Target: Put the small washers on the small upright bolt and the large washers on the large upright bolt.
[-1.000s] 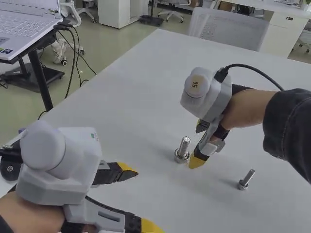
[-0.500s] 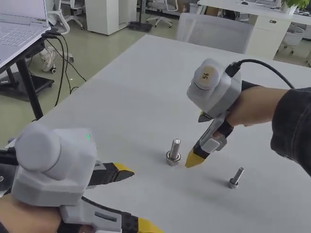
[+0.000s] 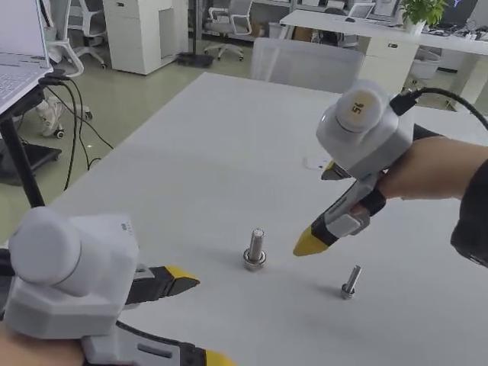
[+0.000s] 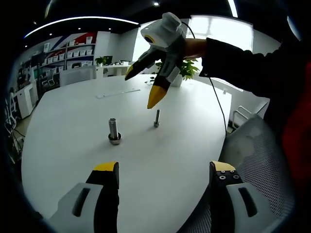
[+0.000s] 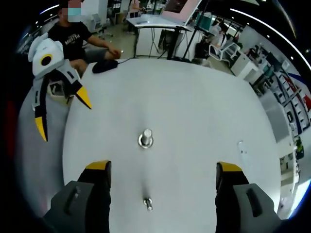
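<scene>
The white counter [image 3: 191, 152] carries two bolts standing on end, well apart from each other. The large bolt [image 3: 255, 248] has a wider ring at its foot; whether that is its head or a washer cannot be told. The small bolt [image 3: 350, 280] stands to its right in the head view.

The right tool [image 3: 320, 207] hangs above the counter, tilted down, with its jaws spread wide and nothing between them. Its lower yellow tip points toward the spot near the large bolt. In the right gripper view both bolts lie between the jaws, far below.

The left tool [image 3: 194, 320] sits low at the near edge of the counter, jaws also wide and empty, facing both bolts.
</scene>
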Demonstrator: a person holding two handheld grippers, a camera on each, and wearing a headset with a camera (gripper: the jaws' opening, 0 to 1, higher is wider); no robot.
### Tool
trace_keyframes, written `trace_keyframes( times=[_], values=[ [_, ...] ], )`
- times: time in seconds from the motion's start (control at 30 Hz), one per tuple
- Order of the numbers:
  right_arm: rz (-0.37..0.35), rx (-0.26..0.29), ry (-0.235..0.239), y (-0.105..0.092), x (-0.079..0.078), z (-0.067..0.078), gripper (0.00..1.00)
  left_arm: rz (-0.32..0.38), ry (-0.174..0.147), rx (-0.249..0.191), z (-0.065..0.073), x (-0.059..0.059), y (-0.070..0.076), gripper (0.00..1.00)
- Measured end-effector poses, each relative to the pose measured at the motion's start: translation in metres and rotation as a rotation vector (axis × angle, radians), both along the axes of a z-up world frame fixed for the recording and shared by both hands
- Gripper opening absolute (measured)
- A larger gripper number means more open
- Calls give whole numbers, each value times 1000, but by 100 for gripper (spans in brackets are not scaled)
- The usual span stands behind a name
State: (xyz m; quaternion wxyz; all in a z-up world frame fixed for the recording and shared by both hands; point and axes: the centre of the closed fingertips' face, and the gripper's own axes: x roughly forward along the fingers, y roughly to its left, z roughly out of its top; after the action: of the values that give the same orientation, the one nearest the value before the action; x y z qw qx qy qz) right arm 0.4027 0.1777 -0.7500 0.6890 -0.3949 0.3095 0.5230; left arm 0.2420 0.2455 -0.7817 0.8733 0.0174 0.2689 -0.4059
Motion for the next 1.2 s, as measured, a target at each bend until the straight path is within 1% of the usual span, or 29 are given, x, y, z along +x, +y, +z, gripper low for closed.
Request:
trace_keyframes(
  times=[0.03, 0.13, 0.17, 0.33, 0.43, 0.63, 0.77, 0.83, 0.93, 1.0, 1.03, 1.07, 1.2],
  values=[
    [-11, 16, -8, -4, -1, 5, 90, -2, -3, 1, 1, 1, 0, 75],
    [-43, 48, -19, -15, -5, 13, 90, -7, -7, 3, 3, 1, -1, 76],
    [-60, 60, -30, -20, -5, 15, 90, -9, -8, 4, 3, 1, -1, 76],
    [-107, 100, -36, -38, -15, 19, 90, -15, -7, 7, 3, 0, -3, 76],
    [-150, 121, -37, -53, -20, 18, 90, -21, -10, 8, 4, 0, -5, 76],
    [-223, 159, -29, -74, -36, 11, 90, -26, -14, 8, 5, -1, -5, 76],
    [-268, 189, -20, -86, -53, 5, 90, -31, -14, 10, 5, -2, -5, 76],
    [-289, 206, -23, -91, -60, 2, 90, -32, -14, 9, 5, -3, -5, 76],
    [-311, 219, -15, -97, -69, -3, 89, -34, -13, 9, 5, -4, -5, 76],
    [-334, 239, -9, -101, -77, -6, 89, -37, -13, 9, 6, -5, -6, 76],
    [-342, 246, -13, -103, -81, -8, 89, -38, -14, 8, 6, -5, -6, 76],
    [-348, 249, -13, -103, -84, -10, 89, -38, -15, 5, 7, -5, -6, 76],
    [-373, 299, -8, -101, -99, -20, 89, -36, -17, -1, 7, -7, -4, 76]
  ],
)
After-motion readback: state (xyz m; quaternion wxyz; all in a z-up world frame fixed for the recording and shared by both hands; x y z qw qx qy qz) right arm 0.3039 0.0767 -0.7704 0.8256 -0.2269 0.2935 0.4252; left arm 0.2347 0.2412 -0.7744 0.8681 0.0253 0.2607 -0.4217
